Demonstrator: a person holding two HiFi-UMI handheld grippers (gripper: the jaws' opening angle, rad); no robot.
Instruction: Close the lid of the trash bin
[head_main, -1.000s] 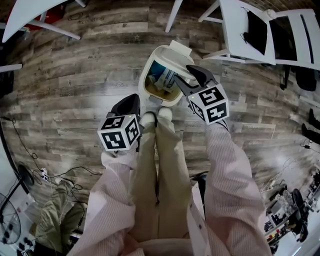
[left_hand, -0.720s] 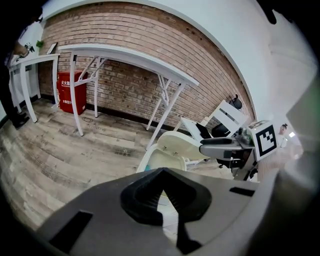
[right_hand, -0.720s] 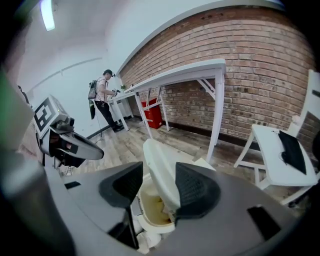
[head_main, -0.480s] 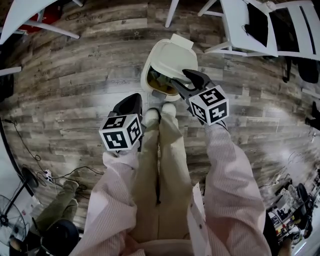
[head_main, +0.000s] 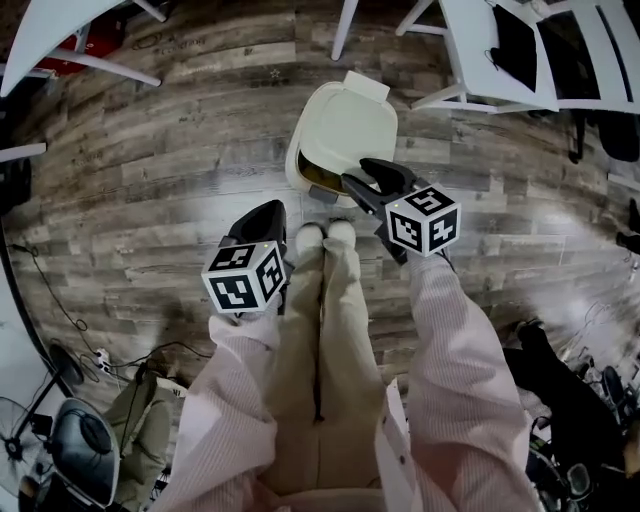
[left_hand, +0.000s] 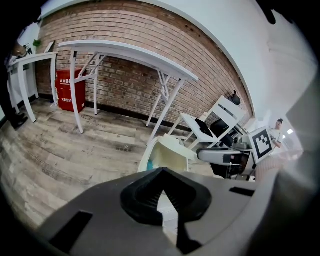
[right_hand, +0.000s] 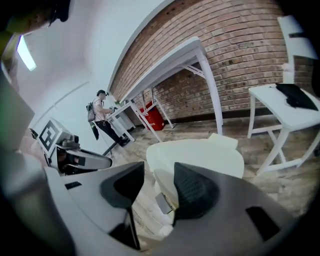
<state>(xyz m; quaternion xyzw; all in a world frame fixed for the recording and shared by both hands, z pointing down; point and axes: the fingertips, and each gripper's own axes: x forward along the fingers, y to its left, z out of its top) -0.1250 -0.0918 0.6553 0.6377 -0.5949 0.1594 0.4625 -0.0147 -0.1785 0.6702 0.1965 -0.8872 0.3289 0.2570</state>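
The cream trash bin stands on the wood floor just beyond my shoes. Its lid is lowered almost flat, leaving a narrow dark gap at the near edge. My right gripper hovers over that near edge with its jaws apart and closing. In the right gripper view the lid shows in the gap of the right gripper, with no pad pressing on it. My left gripper hangs shut and empty to the bin's near left. In the left gripper view the left gripper points at the bin.
White folding tables stand at the far left, and a white chair with a dark item at the far right. A red box sits by the brick wall. Cables trail along the left floor. Another person stands in the background.
The lid has swung down from wide open to nearly flat, hiding the bin's contents. My right gripper came down and toward me with it. The left gripper barely moved.
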